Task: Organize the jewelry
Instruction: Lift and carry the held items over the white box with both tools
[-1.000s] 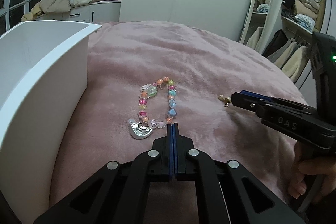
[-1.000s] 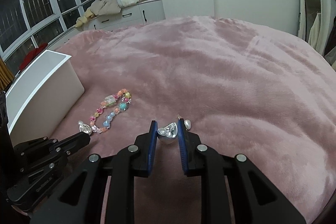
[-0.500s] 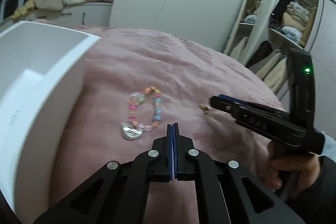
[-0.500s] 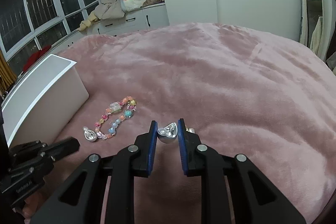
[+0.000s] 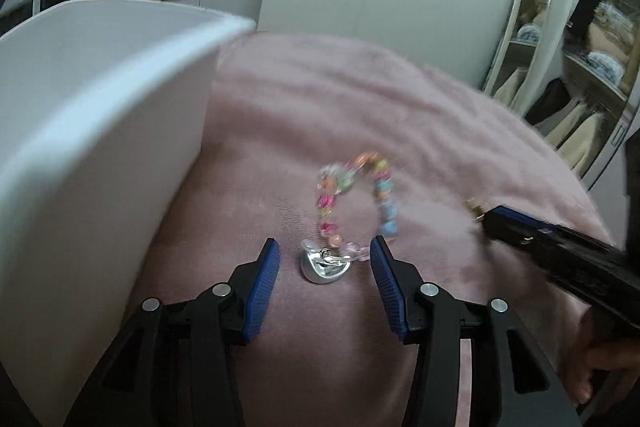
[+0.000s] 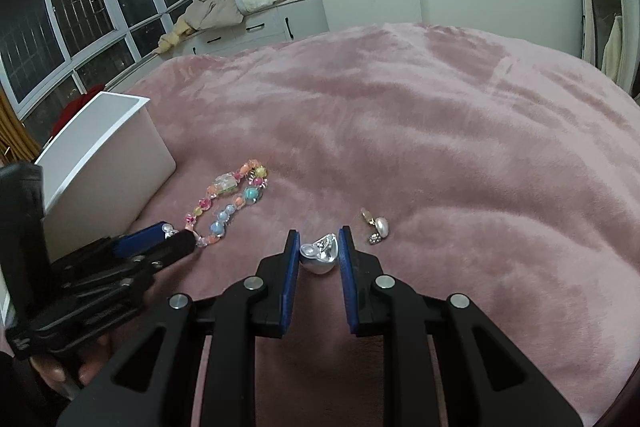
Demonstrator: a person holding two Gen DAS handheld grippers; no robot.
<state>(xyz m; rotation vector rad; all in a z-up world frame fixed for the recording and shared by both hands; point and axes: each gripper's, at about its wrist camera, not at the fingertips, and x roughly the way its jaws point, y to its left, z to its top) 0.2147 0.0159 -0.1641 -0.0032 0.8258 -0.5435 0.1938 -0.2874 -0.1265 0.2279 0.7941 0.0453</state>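
A colourful beaded bracelet with a silver heart charm lies on the pink blanket. My left gripper is open, its blue pads on either side of the charm, not touching it. The bracelet also shows in the right wrist view. My right gripper is shut on a silver heart earring, held just above the blanket. A pearl earring lies on the blanket just right of it. The right gripper shows in the left wrist view.
A white open box stands on the left of the bed, close to the bracelet; it also shows in the right wrist view. The pink blanket stretches far and right. A wardrobe and mirror stand beyond the bed.
My left gripper has opened and moved forward so its pads flank the silver heart charm. The right gripper still holds the silver heart earring, lifted slightly.
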